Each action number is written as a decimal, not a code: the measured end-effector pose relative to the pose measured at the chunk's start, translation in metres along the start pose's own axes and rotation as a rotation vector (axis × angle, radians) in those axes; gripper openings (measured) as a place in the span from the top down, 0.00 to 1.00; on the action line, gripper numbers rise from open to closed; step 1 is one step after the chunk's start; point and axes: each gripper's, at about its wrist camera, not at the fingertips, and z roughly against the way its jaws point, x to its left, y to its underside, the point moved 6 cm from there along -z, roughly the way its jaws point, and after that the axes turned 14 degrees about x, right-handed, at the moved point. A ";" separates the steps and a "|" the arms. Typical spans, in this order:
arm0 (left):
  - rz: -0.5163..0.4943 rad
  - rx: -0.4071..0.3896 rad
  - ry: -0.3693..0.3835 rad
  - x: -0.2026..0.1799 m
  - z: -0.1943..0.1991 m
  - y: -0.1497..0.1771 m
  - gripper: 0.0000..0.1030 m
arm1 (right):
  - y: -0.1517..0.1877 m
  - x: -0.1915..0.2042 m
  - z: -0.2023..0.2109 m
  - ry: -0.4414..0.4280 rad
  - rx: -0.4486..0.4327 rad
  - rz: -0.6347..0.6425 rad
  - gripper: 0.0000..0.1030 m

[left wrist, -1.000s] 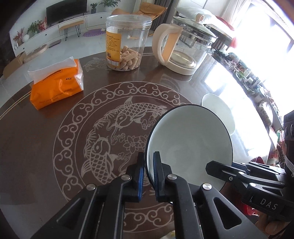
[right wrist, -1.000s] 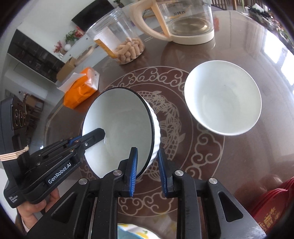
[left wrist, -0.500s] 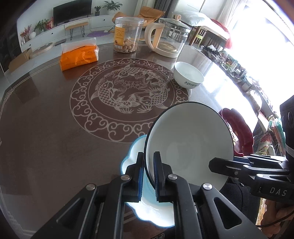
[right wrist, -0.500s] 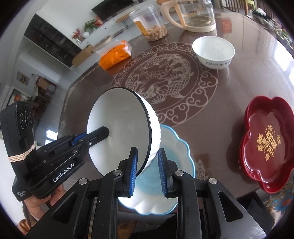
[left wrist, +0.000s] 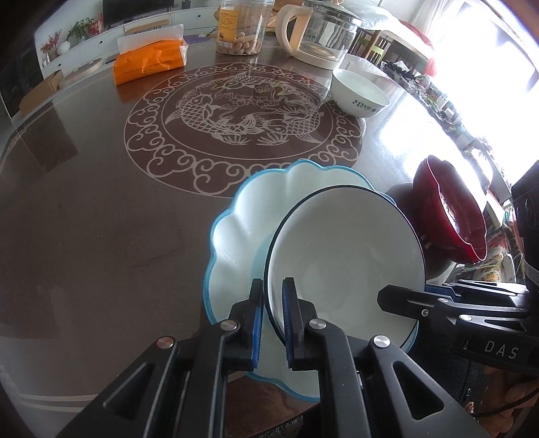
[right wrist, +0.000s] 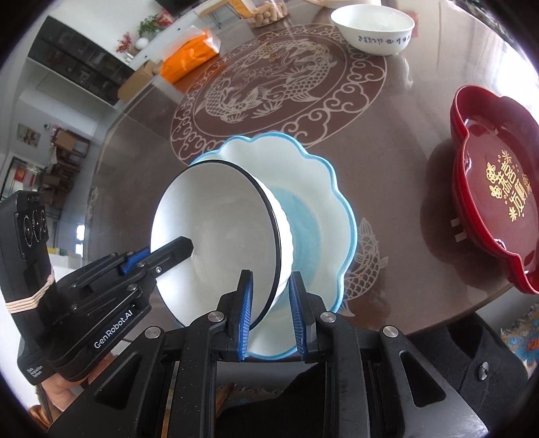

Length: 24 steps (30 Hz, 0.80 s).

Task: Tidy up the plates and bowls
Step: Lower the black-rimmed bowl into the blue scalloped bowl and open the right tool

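Note:
Both grippers hold one white bowl with a black rim [left wrist: 347, 256], tilted on its side just over a blue-rimmed scalloped plate [left wrist: 235, 229] at the table's near edge. My left gripper [left wrist: 272, 316] is shut on the bowl's left rim. My right gripper [right wrist: 269, 303] is shut on the opposite rim, and the bowl [right wrist: 215, 236] hangs over the plate [right wrist: 323, 202]. A second white bowl [left wrist: 360, 92] [right wrist: 374, 28] stands upright at the far right. A red flower-shaped plate [right wrist: 495, 202] [left wrist: 448, 215] lies to the right.
An orange tissue pack [left wrist: 148, 62], a jar of snacks [left wrist: 239, 27] and a glass kettle [left wrist: 320, 33] stand along the far side of the round brown table [left wrist: 101, 202]. The table's near edge lies just below the blue plate.
Both grippers have carried the black-rimmed bowl back from the table's middle and down toward the blue plate. It hangs lower and closer over the plate than half a second ago.

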 end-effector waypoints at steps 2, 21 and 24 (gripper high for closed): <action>0.000 -0.005 -0.002 0.000 0.000 0.000 0.90 | 0.000 -0.002 -0.005 -0.004 0.008 -0.004 0.76; 0.029 -0.209 -0.107 0.008 0.045 -0.004 0.27 | -0.004 0.002 0.015 0.015 -0.130 0.063 0.44; 0.041 -0.284 -0.166 0.008 0.068 0.001 0.20 | 0.005 0.005 0.032 0.017 -0.190 0.069 0.43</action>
